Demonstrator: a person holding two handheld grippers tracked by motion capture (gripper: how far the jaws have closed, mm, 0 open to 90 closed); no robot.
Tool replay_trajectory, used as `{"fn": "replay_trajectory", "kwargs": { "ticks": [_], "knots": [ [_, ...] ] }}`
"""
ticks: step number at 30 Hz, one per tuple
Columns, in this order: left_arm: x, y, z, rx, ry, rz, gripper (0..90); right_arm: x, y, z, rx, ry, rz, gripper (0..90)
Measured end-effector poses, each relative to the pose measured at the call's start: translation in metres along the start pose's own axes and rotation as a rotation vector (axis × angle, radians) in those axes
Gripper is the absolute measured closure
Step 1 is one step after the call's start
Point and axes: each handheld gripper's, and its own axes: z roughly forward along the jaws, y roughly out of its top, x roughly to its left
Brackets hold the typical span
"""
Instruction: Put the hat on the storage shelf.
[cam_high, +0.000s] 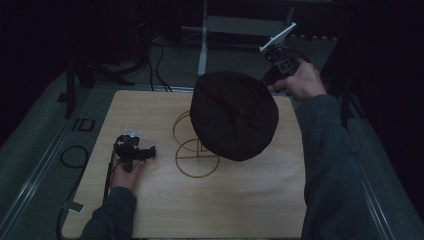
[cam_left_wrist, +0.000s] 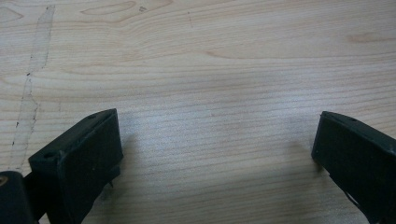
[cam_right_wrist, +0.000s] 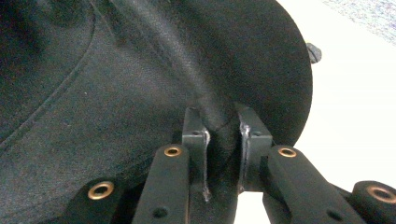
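Between the right gripper's (cam_right_wrist: 223, 140) fingers a fold of the dark hat (cam_high: 234, 115) is clamped, hanging above the wire stand (cam_high: 196, 150). Next, probably lowering onto it. Left gripper (cam_left_wrist: 215, 149) fingers rest apart on the tabletop (cam_high: 150, 210).

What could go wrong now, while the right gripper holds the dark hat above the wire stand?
1. The right gripper pinches only a fold at the edge of the hat, so the hat may slip out.
2. The hat hangs over the wire stand and may catch and tip it; the left gripper rests open, apart from the stand.
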Motion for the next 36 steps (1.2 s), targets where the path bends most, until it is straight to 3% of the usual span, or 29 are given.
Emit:
{"fn": "replay_trajectory", "kwargs": {
  "ticks": [25, 36],
  "knots": [
    [0.000, 0.000, 0.000, 0.001, 0.000, 0.000, 1.2, 0.038, 0.033, 0.026, 0.016, 0.029, -0.044, 76.4],
    [0.000, 0.000, 0.000, 0.000, -0.001, 0.000, 1.2, 0.053, 0.044, 0.057, 0.066, 0.027, -0.062, 74.9]
  ]
}}
